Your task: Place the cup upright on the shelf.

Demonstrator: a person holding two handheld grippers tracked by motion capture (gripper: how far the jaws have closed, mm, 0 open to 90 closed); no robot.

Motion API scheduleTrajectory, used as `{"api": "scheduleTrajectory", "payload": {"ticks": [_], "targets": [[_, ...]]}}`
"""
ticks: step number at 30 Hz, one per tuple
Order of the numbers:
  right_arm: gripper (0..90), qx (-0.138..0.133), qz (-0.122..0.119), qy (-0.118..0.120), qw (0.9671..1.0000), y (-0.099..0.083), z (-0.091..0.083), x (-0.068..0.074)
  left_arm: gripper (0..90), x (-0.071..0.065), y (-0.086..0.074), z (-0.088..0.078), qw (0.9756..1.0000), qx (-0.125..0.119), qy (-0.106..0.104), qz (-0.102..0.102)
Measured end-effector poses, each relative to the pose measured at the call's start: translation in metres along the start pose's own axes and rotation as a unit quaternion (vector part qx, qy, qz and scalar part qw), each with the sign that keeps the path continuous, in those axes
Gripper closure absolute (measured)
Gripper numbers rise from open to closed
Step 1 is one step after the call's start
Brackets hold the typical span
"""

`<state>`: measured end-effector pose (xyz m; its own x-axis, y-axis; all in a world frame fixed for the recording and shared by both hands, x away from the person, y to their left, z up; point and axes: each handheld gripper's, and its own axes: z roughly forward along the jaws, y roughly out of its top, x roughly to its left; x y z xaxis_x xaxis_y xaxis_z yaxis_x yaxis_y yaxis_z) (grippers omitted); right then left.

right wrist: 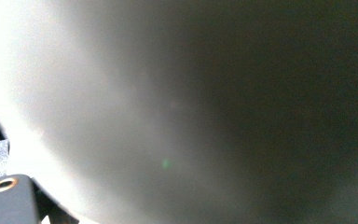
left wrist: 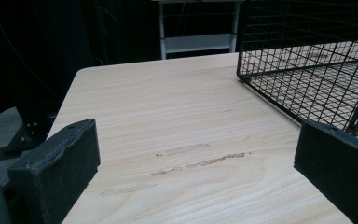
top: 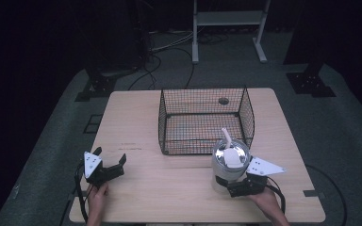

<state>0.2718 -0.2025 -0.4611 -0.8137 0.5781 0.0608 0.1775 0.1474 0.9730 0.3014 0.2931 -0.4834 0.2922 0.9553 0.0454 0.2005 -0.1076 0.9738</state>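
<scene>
Pale wood tabletop [top: 179,188], lit against a dark room, with a black wire basket [top: 206,120] standing at the middle of the far half, open at the top. White canister [top: 229,165] with a shiny open mouth just in front of the basket's near right corner, upright, close to the wire or perhaps touching; contact not clear from above. White scoop [top: 230,151] lying in the canister's mouth, handle slanting up toward the basket. Right gripper [top: 238,184] pressed against the canister's near side low down, held by the right hand [top: 267,200] coming in from the bottom edge, grey three-cornered plate pointing right. Canister directly ahead of that gripper and between it and the basket. In the right gripper view, smooth white canister wall [right wrist: 121,116] very close and blurred, bright on the left and shaded on the right. Jaws apparently around the canister's base in the high view, but grip hidden by the canister body; whether clamped or merely alongside, cannot tell. Left gripper [top: 109,162] well apart, near the table's front left corner, held by the left hand [top: 96,195], pointing toward the basket. In the left gripper view, left gripper [left wrist: 196,154] with both black jaws spread wide, bare wood with faint scuff marks [left wrist: 200,156] between them, nothing held, and the basket's corner [left wrist: 307,70] ahead to the right, just past the right jaw.
</scene>
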Motion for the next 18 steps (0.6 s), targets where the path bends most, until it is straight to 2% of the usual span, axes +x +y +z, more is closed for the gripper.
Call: {"api": "scheduleTrajectory", "payload": {"ticks": [4, 18], "targets": [[8.3, -0.002, -0.006, -0.001, 1.0, -0.0005, -0.0004, -0.0001, 0.0, 0.0001, 0.0, 0.0, 1.0, 0.0, 0.0, 0.0], [8.7, -0.004, -0.006, -0.002, 1.0, -0.0007, -0.0012, 0.0001, 0.0, -0.0001, 0.0, 0.0001, 1.0, -0.001, -0.001, 0.0]]}}
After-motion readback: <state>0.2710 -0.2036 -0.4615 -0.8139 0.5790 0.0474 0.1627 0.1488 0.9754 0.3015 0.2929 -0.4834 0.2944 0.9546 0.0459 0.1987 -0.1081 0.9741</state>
